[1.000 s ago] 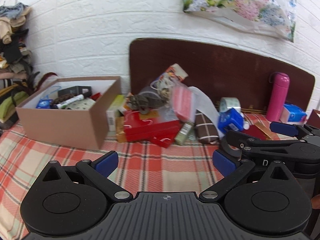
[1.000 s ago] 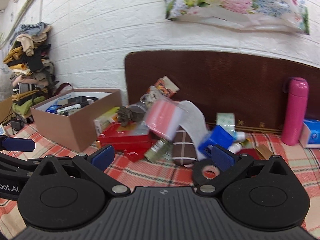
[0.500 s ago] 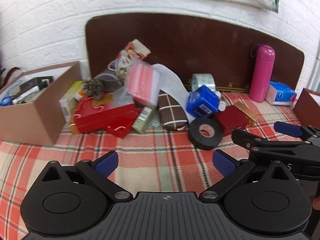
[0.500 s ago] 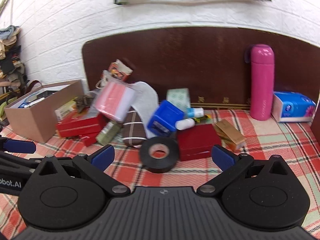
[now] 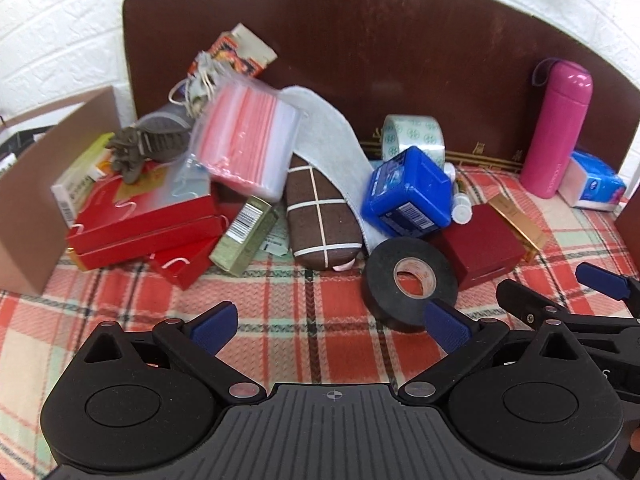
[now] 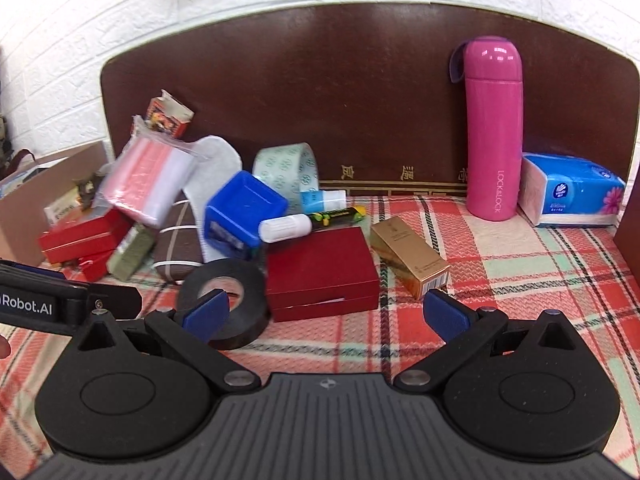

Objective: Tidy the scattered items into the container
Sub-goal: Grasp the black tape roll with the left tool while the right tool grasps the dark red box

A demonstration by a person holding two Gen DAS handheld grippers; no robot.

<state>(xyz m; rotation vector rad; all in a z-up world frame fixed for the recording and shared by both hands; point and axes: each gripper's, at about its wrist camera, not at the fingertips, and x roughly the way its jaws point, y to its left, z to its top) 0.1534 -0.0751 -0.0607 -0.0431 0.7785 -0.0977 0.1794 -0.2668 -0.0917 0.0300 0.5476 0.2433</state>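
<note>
A heap of scattered items lies on the plaid cloth before a dark headboard: a black tape roll (image 5: 410, 278) (image 6: 224, 300), a dark red box (image 6: 322, 272) (image 5: 478, 246), a blue box (image 5: 408, 194) (image 6: 240, 212), a brown checked case (image 5: 320, 220), red flat boxes (image 5: 140, 220), a gold box (image 6: 408, 258) and a clear tape roll (image 5: 414, 134). The cardboard box (image 5: 44, 184) stands at the left. My left gripper (image 5: 330, 326) is open and empty, just short of the black tape. My right gripper (image 6: 326, 314) is open and empty, in front of the dark red box.
A pink flask (image 6: 494, 128) and a blue tissue pack (image 6: 572, 190) stand at the back right. A brown edge (image 6: 630, 232) shows at the far right. The headboard (image 6: 360, 88) and white brick wall close off the back.
Both grippers have swung right, away from the cardboard box, and moved closer to the heap. The black tape roll and dark red box now sit just ahead. Both stay open.
</note>
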